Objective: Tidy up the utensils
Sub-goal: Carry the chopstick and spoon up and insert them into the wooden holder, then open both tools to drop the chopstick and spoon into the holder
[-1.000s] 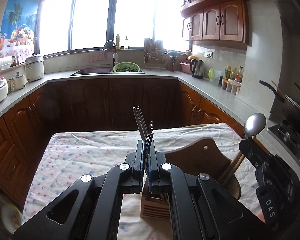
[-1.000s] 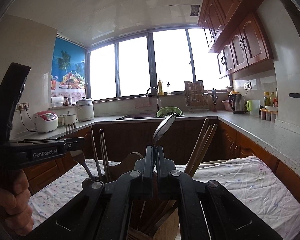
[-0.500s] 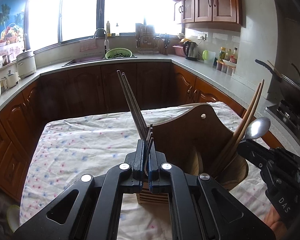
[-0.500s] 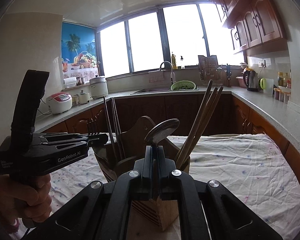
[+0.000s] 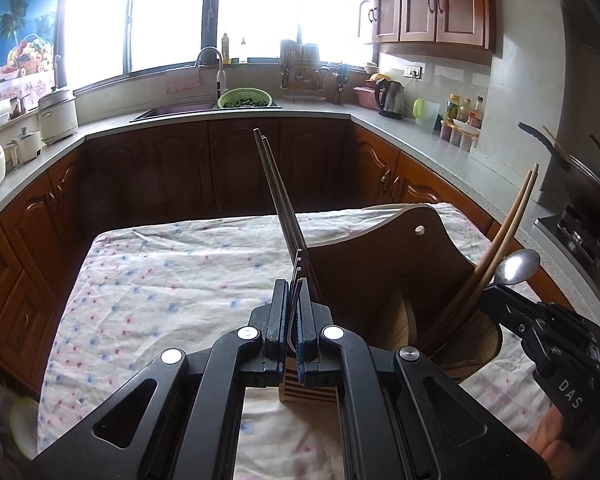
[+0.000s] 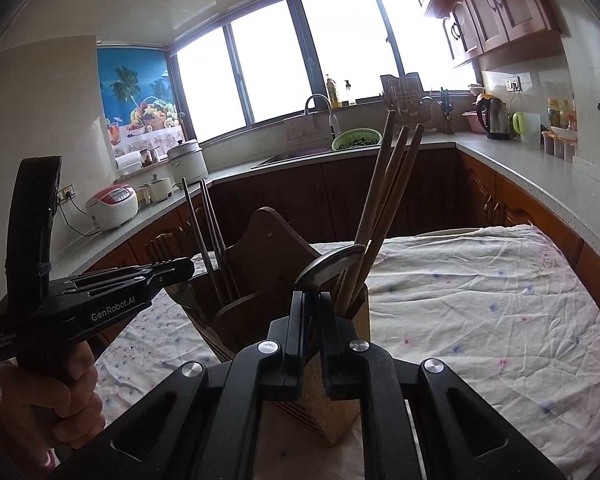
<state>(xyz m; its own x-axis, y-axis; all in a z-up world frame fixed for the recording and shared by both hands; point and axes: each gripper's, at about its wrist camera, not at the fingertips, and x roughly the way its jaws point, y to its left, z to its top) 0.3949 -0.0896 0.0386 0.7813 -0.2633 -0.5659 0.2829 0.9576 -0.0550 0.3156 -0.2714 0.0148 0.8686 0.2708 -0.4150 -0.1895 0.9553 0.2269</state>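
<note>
Two grippers: both hover at the wooden holder [image 6: 268,248], one utensil each.
Left gripper [image 5: 294,292]: jaws clenched on the fork [image 5: 299,258], tines forward. It is held by the neck, so the handle can drop in, I judge.
Fork position: just beside the metal chopsticks [image 5: 276,188], at the holder's left compartment and not yet seated.
Right gripper [image 6: 314,300]: jaws have just been opening. They are parted slightly with the spoon [image 6: 332,262] handle between them, which reads as a release.
Spoon position: handle down in the right compartment, bowl leaning on the wooden chopsticks [image 6: 384,184].
Edges: the holder's tall middle divider separates the two grippers.
Room: the table [image 6: 480,300] lies open to the right, and withdrawal upward looks free.
</note>
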